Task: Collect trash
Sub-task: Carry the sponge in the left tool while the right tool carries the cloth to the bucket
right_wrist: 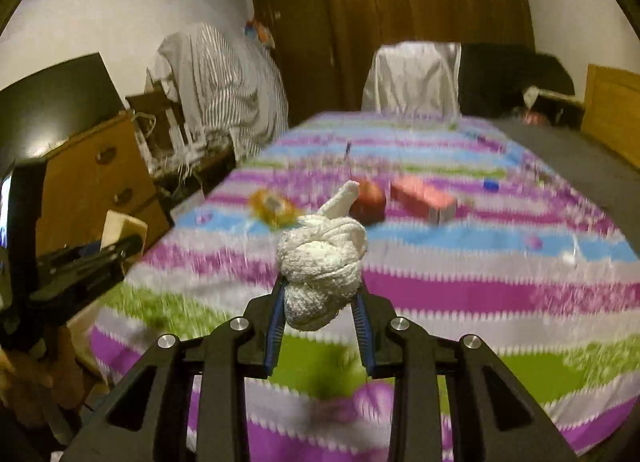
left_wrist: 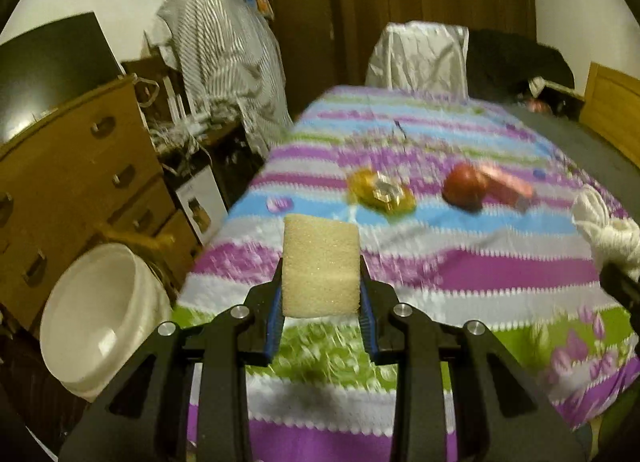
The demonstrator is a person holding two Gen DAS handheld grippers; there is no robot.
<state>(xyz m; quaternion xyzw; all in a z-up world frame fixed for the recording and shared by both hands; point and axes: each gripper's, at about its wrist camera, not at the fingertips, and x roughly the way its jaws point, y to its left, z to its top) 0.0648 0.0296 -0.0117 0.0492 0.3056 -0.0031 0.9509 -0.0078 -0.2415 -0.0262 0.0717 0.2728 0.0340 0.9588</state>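
Observation:
My left gripper (left_wrist: 322, 294) is shut on a pale yellow sponge block (left_wrist: 320, 266), held above the near end of the striped bed. My right gripper (right_wrist: 320, 298) is shut on a knotted white cloth wad (right_wrist: 322, 266), also lifted over the bed. That wad (left_wrist: 608, 229) shows at the right edge of the left wrist view; the left gripper with its sponge (right_wrist: 120, 227) shows at the left of the right wrist view. Farther up the bed lie a yellow wrapper (left_wrist: 382, 193), a red apple (left_wrist: 466, 185) and a pink box (left_wrist: 508, 185).
A white bucket (left_wrist: 104, 314) stands on the floor left of the bed, beside a wooden chest of drawers (left_wrist: 76, 165). A chair draped in striped cloth (left_wrist: 224, 69) and another in white cloth (left_wrist: 420, 57) stand beyond. A wooden headboard (left_wrist: 612, 109) lies at right.

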